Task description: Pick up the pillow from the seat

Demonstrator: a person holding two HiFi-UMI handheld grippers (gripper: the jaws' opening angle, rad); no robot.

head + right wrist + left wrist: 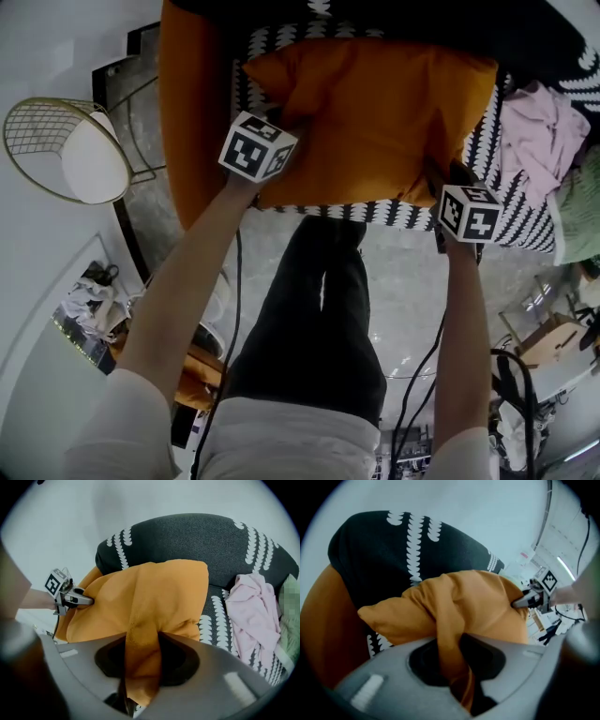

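Note:
An orange pillow lies on a black seat with a white pattern. My left gripper is at the pillow's near left corner, and a fold of orange pillow cloth is pinched between its jaws. My right gripper is at the near right corner, shut on a bunched fold of the pillow. In each gripper view the other gripper shows at the far side of the pillow: the right gripper and the left gripper.
An orange armrest flanks the seat on the left. Pink cloth and a green item lie on the seat's right. A wire chair stands at the left. The person's legs stand right before the seat.

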